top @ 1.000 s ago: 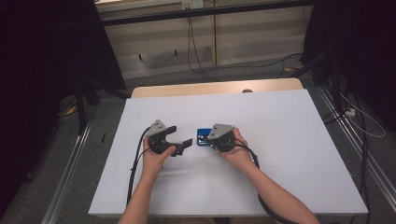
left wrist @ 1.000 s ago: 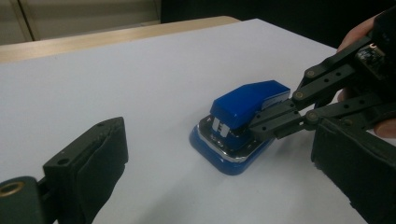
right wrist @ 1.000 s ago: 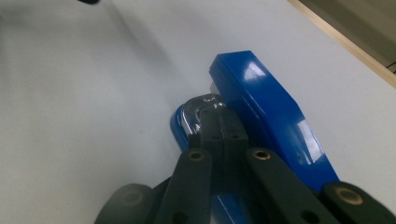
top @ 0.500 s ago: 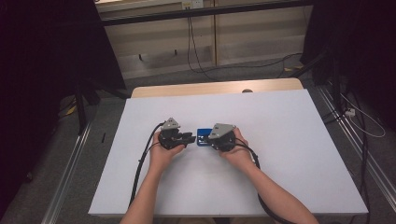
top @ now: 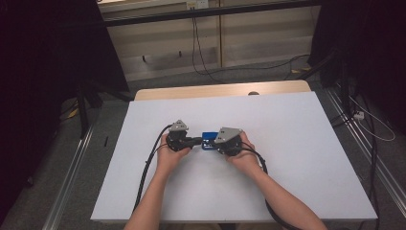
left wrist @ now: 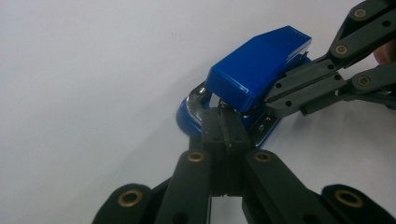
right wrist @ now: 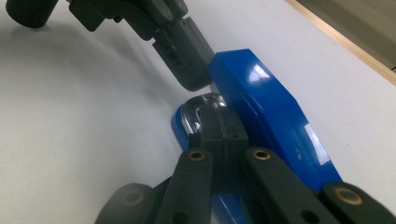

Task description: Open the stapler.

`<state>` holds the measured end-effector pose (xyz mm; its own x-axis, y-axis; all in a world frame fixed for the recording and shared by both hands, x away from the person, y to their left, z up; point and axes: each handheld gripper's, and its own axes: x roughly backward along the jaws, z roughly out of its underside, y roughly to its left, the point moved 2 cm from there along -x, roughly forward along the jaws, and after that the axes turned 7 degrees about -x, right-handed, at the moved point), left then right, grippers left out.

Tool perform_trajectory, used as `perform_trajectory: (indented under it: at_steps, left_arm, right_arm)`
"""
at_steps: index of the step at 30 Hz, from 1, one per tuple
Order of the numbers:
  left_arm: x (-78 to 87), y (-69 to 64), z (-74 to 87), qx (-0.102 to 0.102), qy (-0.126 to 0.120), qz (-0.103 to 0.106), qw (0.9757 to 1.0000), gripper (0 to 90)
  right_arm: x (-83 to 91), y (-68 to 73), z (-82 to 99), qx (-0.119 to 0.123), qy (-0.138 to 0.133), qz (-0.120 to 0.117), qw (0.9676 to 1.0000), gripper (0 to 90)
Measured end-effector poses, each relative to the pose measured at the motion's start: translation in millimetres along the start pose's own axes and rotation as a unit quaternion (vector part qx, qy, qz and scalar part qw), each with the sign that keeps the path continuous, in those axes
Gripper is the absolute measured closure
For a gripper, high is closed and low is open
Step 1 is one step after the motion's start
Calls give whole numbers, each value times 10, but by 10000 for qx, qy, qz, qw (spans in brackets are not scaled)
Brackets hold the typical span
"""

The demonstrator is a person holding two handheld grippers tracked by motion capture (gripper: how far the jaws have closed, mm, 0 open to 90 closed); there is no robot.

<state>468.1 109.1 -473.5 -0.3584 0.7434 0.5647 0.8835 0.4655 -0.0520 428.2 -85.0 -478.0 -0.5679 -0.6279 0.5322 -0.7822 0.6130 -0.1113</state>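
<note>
A blue stapler (top: pixel 208 142) is lying near the middle of the white table (top: pixel 306 143), directly between the two hand-held grippers. The left gripper (top: pixel 197 141) is coming at it from the left side and the right gripper (top: pixel 214 142) from the right, so the two tools are meeting nose to nose over it.

In the left gripper view, the stapler (left wrist: pixel 254 74) is sitting just past the left gripper (left wrist: pixel 225 128), whose jaws have just been closing and are now standing pressed flat together, with nothing visible between them. Their tips are touching the metal front end of the stapler, under the raised blue top. The right gripper (left wrist: pixel 299 91) is entering from the right edge of that view, its jaws reaching in at the stapler's side below the blue top.

In the right gripper view, the right gripper (right wrist: pixel 219 123) is likewise showing its jaws closed against each other, their tips resting on the shiny metal part (right wrist: pixel 203 105) at the stapler's (right wrist: pixel 266 107) front, over the blue base. Whether they are pinching any of it I cannot tell. The left gripper (right wrist: pixel 189 74) is pressing against the blue top's front end from above.

Both forearms are reaching in from the near edge of the table, angled inward, each hand wrapped around its gripper's body with the jaws pointing roughly level toward the other.
</note>
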Motion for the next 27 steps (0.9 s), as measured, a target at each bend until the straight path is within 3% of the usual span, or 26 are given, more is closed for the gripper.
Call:
perform_trajectory:
  at_steps: [4,10,15,17,18,20,21,27]
  left_arm:
    - [-2,3,-11,-33,15,3,10000,900]
    - [0,4,-30,146,-30,18,9999,900]
    - [5,-5,-37,154,-31,-4,9999,900]
    - [8,-7,-38,157,-36,12,9999,900]
    - [9,-4,-38,193,-23,20,9998,900]
    - [7,1,-31,209,-65,44,9998,900]
    - [6,4,-28,210,-76,43,9997,900]
    - [6,0,-30,234,-65,36,9997,900]
  right_arm:
    - [0,-4,-4,30,28,-21,10000,900]
    - [-3,-20,-19,31,95,-95,9999,900]
    - [-8,-28,-27,29,125,-151,9998,900]
    - [-24,-34,-25,-111,83,-301,9995,900]
    - [-28,-28,-27,-71,75,-285,9995,900]
    - [-33,29,-48,282,134,-82,9995,900]
    - [-35,38,-53,341,151,-53,9993,900]
    - [-33,9,-50,260,146,-163,9994,900]
